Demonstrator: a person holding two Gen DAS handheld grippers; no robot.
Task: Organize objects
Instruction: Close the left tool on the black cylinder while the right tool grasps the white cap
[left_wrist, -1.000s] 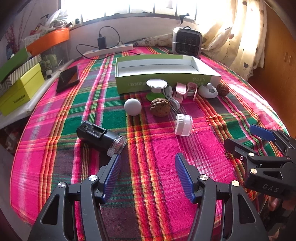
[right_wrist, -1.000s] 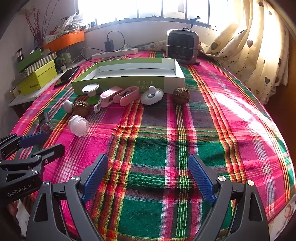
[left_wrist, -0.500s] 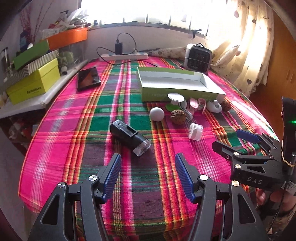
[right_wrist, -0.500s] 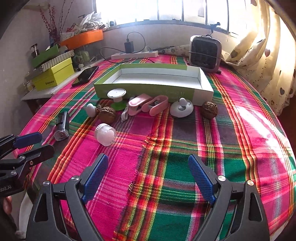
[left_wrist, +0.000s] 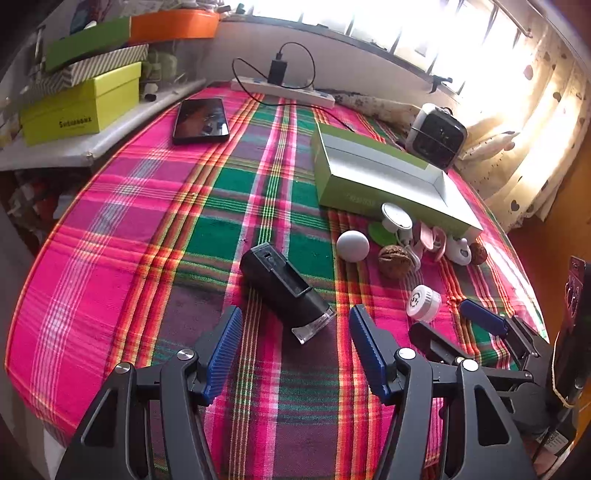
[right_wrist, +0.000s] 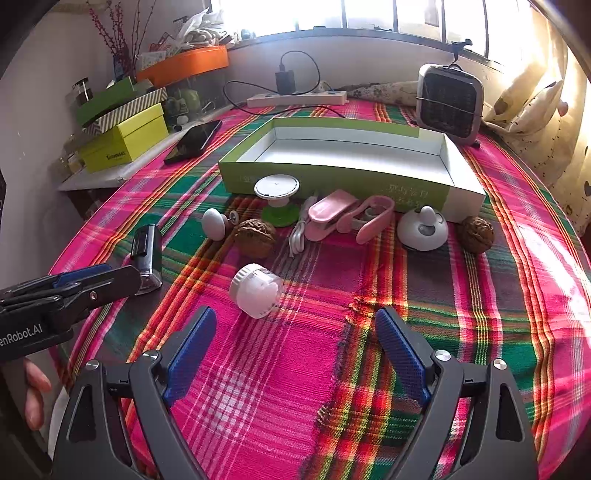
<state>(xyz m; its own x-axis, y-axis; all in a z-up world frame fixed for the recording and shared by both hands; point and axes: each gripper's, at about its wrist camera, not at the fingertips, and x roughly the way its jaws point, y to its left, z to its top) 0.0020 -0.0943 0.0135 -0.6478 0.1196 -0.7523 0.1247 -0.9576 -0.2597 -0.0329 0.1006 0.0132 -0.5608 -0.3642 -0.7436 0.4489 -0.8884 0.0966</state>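
A black cylinder with a clear end (left_wrist: 282, 290) (right_wrist: 147, 256) lies on the plaid cloth just ahead of my open left gripper (left_wrist: 295, 345), its clear end nearly between the fingertips. My right gripper (right_wrist: 295, 343) stands open and holds nothing, with a white ribbed cap (right_wrist: 256, 290) (left_wrist: 424, 302) a little beyond it. Farther back lie a white ball (left_wrist: 352, 245), two walnuts (right_wrist: 255, 242) (right_wrist: 475, 229), a white stand on a green base (right_wrist: 277, 188), pink clips (right_wrist: 347, 218) and a white knobbed disc (right_wrist: 423, 229). An open green tray (right_wrist: 332, 181) (left_wrist: 343, 192) stands behind them.
A black phone (left_wrist: 201, 120) lies on the cloth at the back left. A power strip with charger (right_wrist: 297, 98) and a small heater (right_wrist: 448, 103) stand along the far edge. Stacked boxes (left_wrist: 81, 103) sit on a side shelf at left. Curtains hang at right.
My left gripper has swung left and come close to the black cylinder, which now lies just ahead of its fingertips. My right gripper has moved left toward the white cap. Both stay open.
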